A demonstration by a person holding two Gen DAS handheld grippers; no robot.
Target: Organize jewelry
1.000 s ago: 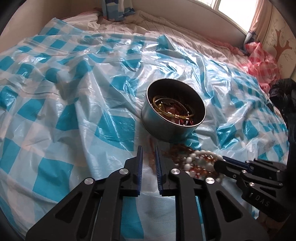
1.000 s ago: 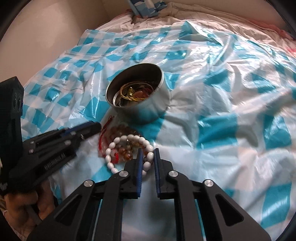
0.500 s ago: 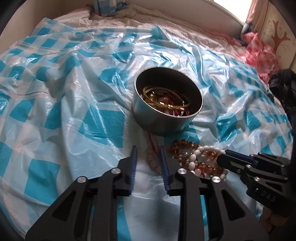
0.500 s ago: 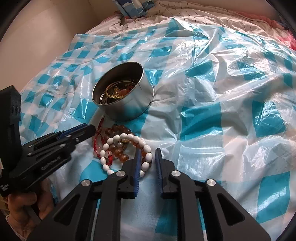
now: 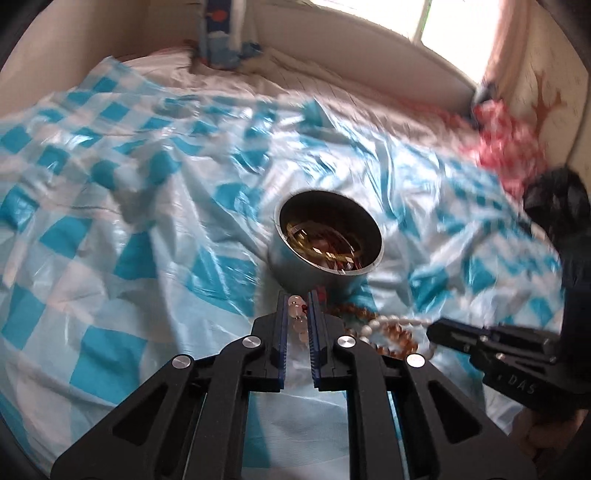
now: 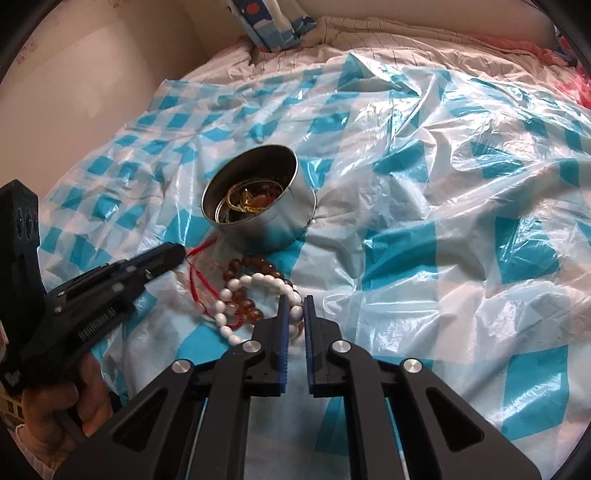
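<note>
A round metal tin (image 5: 327,240) (image 6: 258,206) holding gold bangles and beads sits on a blue-and-white checked plastic sheet (image 6: 424,221). Just in front of it lies a heap of bracelets: white beads (image 6: 236,295), amber beads (image 6: 255,269) (image 5: 395,332) and a red cord (image 6: 195,273). My left gripper (image 5: 297,299) is shut on a pale pink bead bracelet (image 5: 297,314), beside the tin's near wall. My right gripper (image 6: 294,302) is slightly open, its tips over the white bead bracelet's near right side, holding nothing.
The sheet covers a bed with rumpled bedding behind it. A blue patterned box (image 6: 269,22) stands at the far edge by the wall. A red-and-white bag (image 5: 506,144) and a black object (image 5: 557,199) lie at the right by the window.
My left gripper moved forward onto the pink bead bracelet and closed on it. My right gripper moved a little forward over the white beads. The left view is motion-blurred now.
</note>
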